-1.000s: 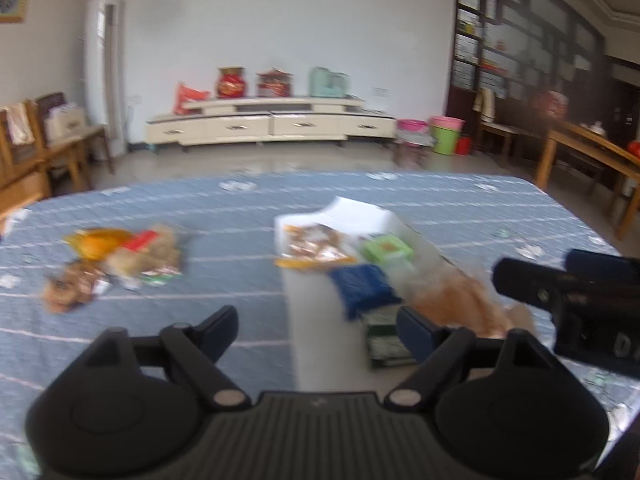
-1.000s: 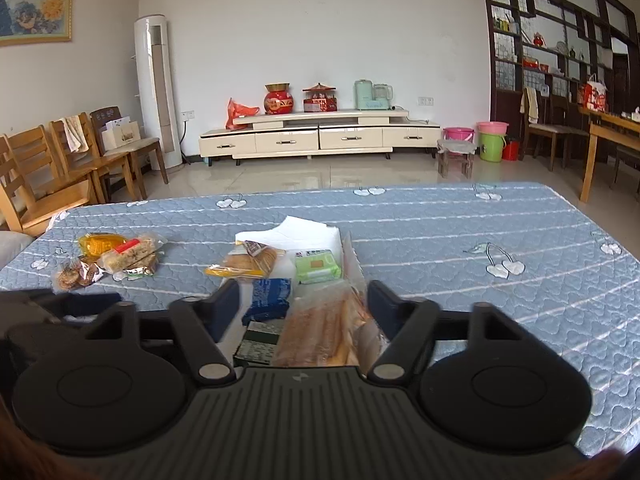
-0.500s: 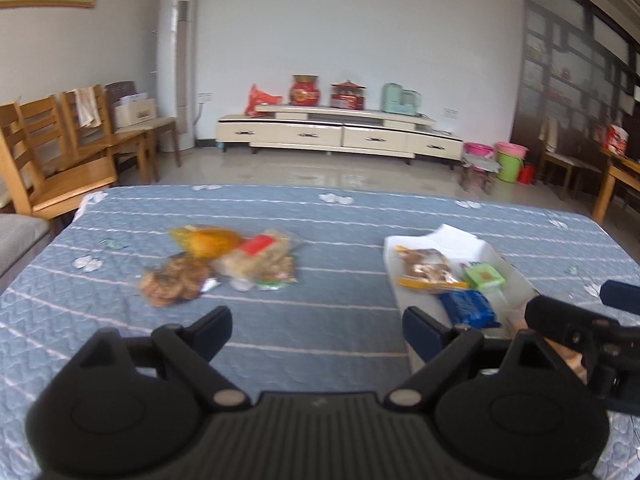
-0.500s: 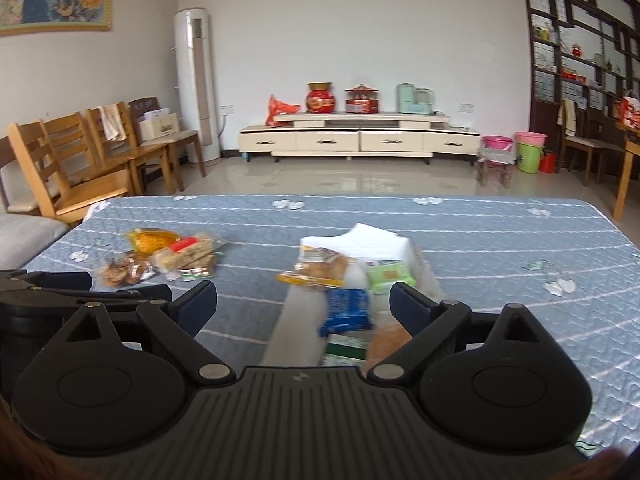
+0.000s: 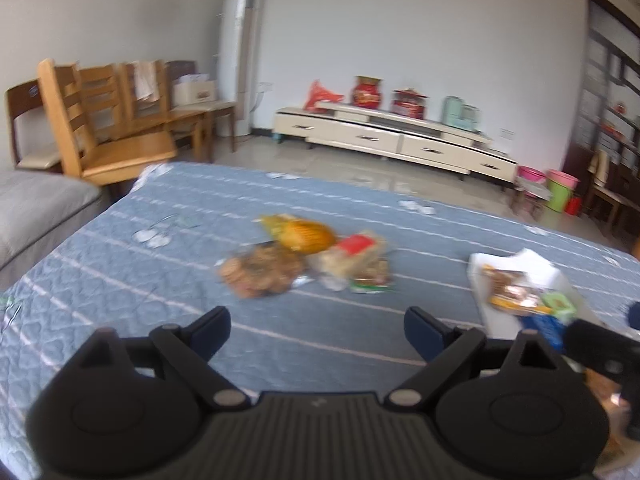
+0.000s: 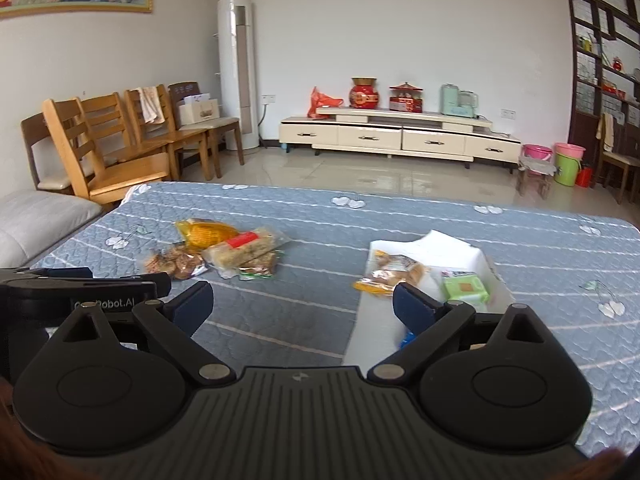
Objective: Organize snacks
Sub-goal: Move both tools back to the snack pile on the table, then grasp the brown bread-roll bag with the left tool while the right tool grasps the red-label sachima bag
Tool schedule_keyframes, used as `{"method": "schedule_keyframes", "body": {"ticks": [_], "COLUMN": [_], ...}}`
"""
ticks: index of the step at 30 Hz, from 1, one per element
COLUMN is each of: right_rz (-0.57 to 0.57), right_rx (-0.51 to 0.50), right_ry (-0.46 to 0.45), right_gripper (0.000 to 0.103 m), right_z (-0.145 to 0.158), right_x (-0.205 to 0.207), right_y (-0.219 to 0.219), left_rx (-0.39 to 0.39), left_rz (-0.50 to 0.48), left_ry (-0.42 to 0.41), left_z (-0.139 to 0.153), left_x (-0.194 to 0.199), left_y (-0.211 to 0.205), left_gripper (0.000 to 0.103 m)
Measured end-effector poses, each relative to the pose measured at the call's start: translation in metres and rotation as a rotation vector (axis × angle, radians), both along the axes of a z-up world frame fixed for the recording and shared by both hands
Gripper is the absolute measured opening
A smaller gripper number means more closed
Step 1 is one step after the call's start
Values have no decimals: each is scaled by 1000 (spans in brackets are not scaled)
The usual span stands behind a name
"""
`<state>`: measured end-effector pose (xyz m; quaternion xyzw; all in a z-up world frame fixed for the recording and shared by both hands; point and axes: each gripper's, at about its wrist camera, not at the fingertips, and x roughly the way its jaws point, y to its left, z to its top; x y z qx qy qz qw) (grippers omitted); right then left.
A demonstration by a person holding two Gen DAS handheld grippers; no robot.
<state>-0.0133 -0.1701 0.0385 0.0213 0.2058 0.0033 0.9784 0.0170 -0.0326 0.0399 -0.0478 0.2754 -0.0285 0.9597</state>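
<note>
A: Where do the snacks lie?

B: In two groups on the blue quilted bed (image 6: 440,216). A loose pile sits to the left: a yellow packet (image 6: 206,232), a bag of round biscuits (image 6: 172,262) and a long bar pack with a red label (image 6: 246,246), all touching or overlapping. Well apart to the right, the white tray (image 6: 460,246) holds a brown-and-orange packet (image 6: 394,274) and a green packet (image 6: 466,290).

A: Why the split?

B: I judge the tray is the sorting place and the pile is what is left to move.

A: And the grippers?

B: The left gripper (image 5: 318,330) has just been widening, nothing between its jaws; it points at the pile, likely to pick from it. The right gripper (image 6: 302,308) stands spread wide and empty above the near end of the tray, beside the other one.
</note>
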Motion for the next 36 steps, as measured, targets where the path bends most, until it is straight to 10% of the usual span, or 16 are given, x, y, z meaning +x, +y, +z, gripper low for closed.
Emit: {"method": "schedule_keyframes", "body": {"ticks": [13,23,30,36], "right_rz": [43,24,46,67], "right_rx": [-22,-3,68,86], "right_ry": [23,52,98,131], "right_gripper": [103,103,103,103], "right_z": [-15,-29,-35,-38], "right_x": [27,44,78,132], "right_y": [5,-12,-10,17], "left_rx": [-30,290,320,212], "left_rz": [163,-307,-493,-436], "left_ry": [112,19,25,39], "left_z": [-41,-65,-81,-82], "left_x": [103,168,180,174], "left_y": [51,38,34,37], "left_gripper": [102,102,99,63]}}
